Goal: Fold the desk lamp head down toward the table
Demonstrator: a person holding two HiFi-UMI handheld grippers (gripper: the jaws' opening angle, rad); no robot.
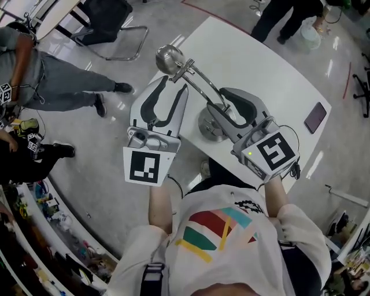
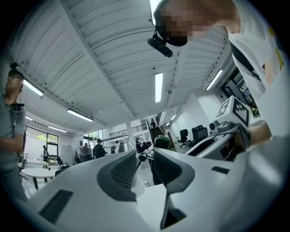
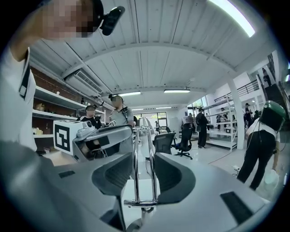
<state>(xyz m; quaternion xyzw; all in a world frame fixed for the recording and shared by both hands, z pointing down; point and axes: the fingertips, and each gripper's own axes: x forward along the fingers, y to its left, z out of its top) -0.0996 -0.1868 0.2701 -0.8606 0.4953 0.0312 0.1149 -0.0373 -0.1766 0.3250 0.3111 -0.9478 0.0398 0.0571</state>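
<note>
A chrome desk lamp stands on the white table: round base, twin-rod arm slanting up to the left, bell-shaped head raised. My left gripper is open just left of the arm, below the head; in the left gripper view the head's joint shows beyond the fingertips of the gripper, untouched. My right gripper straddles the lower arm near the base. In the right gripper view the two rods stand between the jaws of the gripper with a thin gap on the left, so it is open.
A dark phone lies on the table's right side. A black chair and seated and standing people are on the floor to the left. Another person and a white bucket are beyond the table.
</note>
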